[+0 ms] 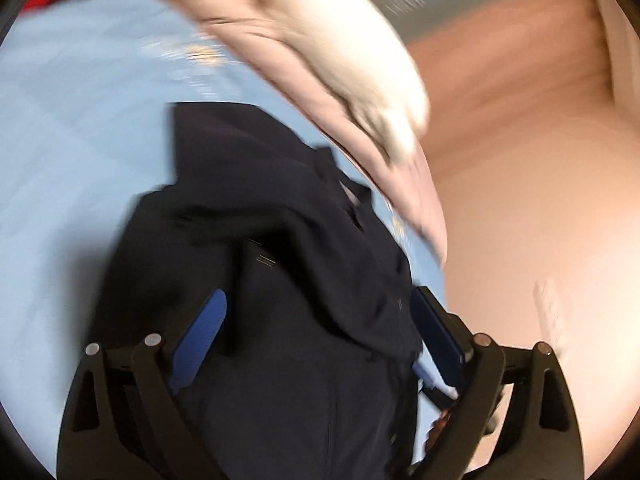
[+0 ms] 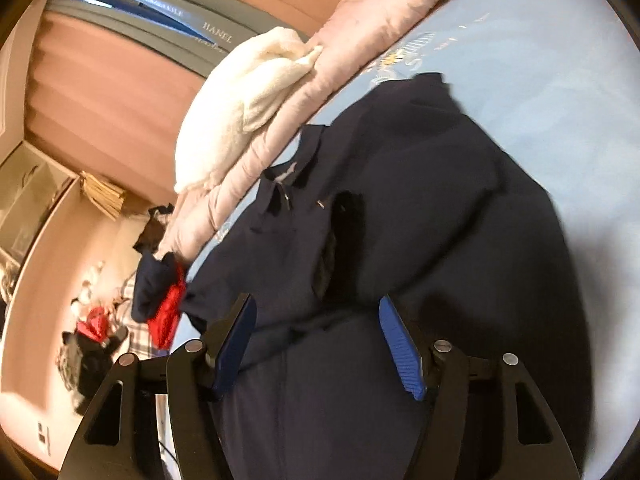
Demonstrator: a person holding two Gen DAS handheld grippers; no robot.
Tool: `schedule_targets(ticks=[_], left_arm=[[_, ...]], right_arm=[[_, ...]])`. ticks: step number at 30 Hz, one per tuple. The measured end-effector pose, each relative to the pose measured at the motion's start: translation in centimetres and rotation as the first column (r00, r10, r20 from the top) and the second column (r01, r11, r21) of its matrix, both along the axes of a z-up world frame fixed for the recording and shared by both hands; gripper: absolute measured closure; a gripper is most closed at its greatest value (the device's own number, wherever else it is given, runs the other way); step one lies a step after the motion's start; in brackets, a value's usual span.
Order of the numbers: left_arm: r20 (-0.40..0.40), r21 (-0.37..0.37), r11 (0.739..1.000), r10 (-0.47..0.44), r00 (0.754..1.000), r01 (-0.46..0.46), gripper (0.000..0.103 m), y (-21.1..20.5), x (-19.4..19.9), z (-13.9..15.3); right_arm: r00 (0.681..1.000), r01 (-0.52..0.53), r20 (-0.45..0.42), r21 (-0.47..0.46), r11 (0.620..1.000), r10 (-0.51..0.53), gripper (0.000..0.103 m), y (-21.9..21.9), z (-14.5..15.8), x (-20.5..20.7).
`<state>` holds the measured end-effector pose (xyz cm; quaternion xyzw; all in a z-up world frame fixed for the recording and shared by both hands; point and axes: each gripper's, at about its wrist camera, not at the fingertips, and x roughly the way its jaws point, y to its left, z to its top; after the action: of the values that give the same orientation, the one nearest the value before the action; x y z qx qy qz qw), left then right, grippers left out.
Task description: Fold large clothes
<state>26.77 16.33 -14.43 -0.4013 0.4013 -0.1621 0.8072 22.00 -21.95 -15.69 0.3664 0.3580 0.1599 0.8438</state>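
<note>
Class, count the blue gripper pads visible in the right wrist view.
2: one blue ribbed pad right of centre, one darker blue pad left of centre, both over the navy garment.

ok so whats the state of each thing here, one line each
navy garment: rumpled, partly folded on the blue sheet
left gripper: open, garment between the jaws, not pinched
right gripper: open over the garment
white towel: bunched on the pink duvet
</note>
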Motion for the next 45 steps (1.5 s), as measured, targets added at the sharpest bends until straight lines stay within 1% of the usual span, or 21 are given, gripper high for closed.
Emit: schedule_targets(ticks=[2,5,9,12,17,18,19,20,21,22,24,26,27,31,32,36,39,41,42,43,45], left_arm=[[-0.04,-0.051,0.998,0.019,0.999,-0.021,0.01,1.3,0.8,-1.6],[-0.081,-0.147,0.989,-0.019,0.997,0.007,0.01,0.8,2.7,-3.4],[-0.107,-0.172,0.985,-0.034,0.994,0.015,0.01,-0.4,5.5,-5.0],[-0.163,-0.206,0.979,-0.027,0.986,-0.008,0.01,-1.2,7.5,-7.3],[-0.163,-0.232,0.971,0.022,0.986,-0.06,0.011,-0.8,9.6,-9.1],[-0.152,-0.245,0.966,0.039,0.988,-0.076,0.011,-0.5,9.9,-9.1],[-0.14,-0.257,0.961,0.067,0.988,-0.102,0.013,0.3,9.8,-8.8],[-0.123,-0.255,0.957,0.11,0.986,-0.139,0.021,1.2,9.8,-8.4],[-0.106,-0.248,0.953,0.151,0.983,-0.173,0.026,2.0,9.9,-8.1],[-0.091,-0.249,0.946,0.189,0.978,-0.207,0.032,2.8,9.8,-7.9],[-0.09,-0.285,0.93,0.217,0.972,-0.234,0.04,3.9,10.0,-8.2],[-0.1,-0.28,0.928,0.227,0.969,-0.246,0.059,4.5,9.7,-8.7],[-0.1,-0.276,0.929,0.226,0.969,-0.245,0.063,4.4,9.7,-8.8],[-0.069,-0.232,0.948,0.209,0.976,-0.219,0.072,4.5,8.5,-8.8],[-0.071,-0.239,0.946,0.208,0.976,-0.219,0.072,4.5,8.5,-9.1],[-0.095,-0.243,0.944,0.207,0.974,-0.224,0.072,4.4,8.2,-9.9],[-0.094,-0.229,0.95,0.195,0.976,-0.211,0.07,4.6,7.3,-9.6],[-0.1,-0.239,0.951,0.178,0.979,-0.198,0.067,5.0,7.0,-9.6],[-0.105,-0.247,0.949,0.174,0.979,-0.195,0.067,5.1,6.9,-9.6],[-0.106,-0.255,0.948,0.168,0.98,-0.19,0.063,5.2,6.9,-9.6],[-0.11,-0.269,0.946,0.159,0.981,-0.184,0.057,5.1,7.0,-9.6]], right_arm=[[1.0,-0.001,-0.025,-0.018,1.0,0.0,0.038,0.6,0.0,1.1],[0.996,-0.004,-0.088,-0.042,0.999,0.0,0.038,1.1,-0.3,2.7],[0.995,-0.01,-0.101,-0.02,1.0,0.008,0.038,1.0,-0.6,3.5],[0.991,0.0,-0.13,0.017,1.0,0.002,0.038,0.6,-1.2,3.7],[0.989,-0.015,-0.146,0.023,1.0,0.018,0.041,0.8,-1.6,4.2],[0.989,-0.014,-0.146,0.022,1.0,0.017,0.047,0.8,-1.7,4.3],[0.989,-0.014,-0.148,0.014,1.0,0.015,0.064,0.8,-1.7,4.4],[0.989,-0.013,-0.15,-0.001,1.0,0.013,0.078,0.9,-1.6,4.6],[0.988,-0.014,-0.153,-0.023,1.0,0.011,0.097,0.9,-1.6,4.8],[0.988,-0.015,-0.156,-0.033,0.999,0.009,0.098,0.9,-1.5,5.0],[0.993,-0.015,-0.119,-0.026,1.0,0.012,0.099,0.7,-0.8,5.3],[0.999,-0.018,-0.038,-0.031,0.999,0.017,0.099,0.6,0.9,5.3],[1.0,-0.016,0.008,-0.044,0.999,0.017,0.099,0.5,2.1,5.1],[0.989,-0.032,0.144,-0.044,0.998,0.038,0.099,-0.8,4.3,3.3],[0.989,-0.044,0.138,-0.058,0.997,0.052,0.099,-1.0,3.9,2.7],[0.989,-0.147,-0.017,-0.216,0.965,0.147,0.1,-0.1,-0.9,-0.2],[0.974,-0.211,-0.135,-0.241,0.947,0.183,0.1,-0.1,-3.6,-1.0],[0.973,-0.204,-0.166,-0.278,0.939,0.162,0.098,-0.9,-3.3,-1.2],[0.977,-0.18,-0.169,-0.331,0.926,0.129,0.083,-1.4,-2.3,-1.4],[0.986,-0.134,-0.143,-0.41,0.902,0.081,0.071,-1.7,-0.7,-1.9],[0.998,-0.068,-0.033,-0.487,0.871,0.059,0.068,-1.2,2.5,-2.6]])
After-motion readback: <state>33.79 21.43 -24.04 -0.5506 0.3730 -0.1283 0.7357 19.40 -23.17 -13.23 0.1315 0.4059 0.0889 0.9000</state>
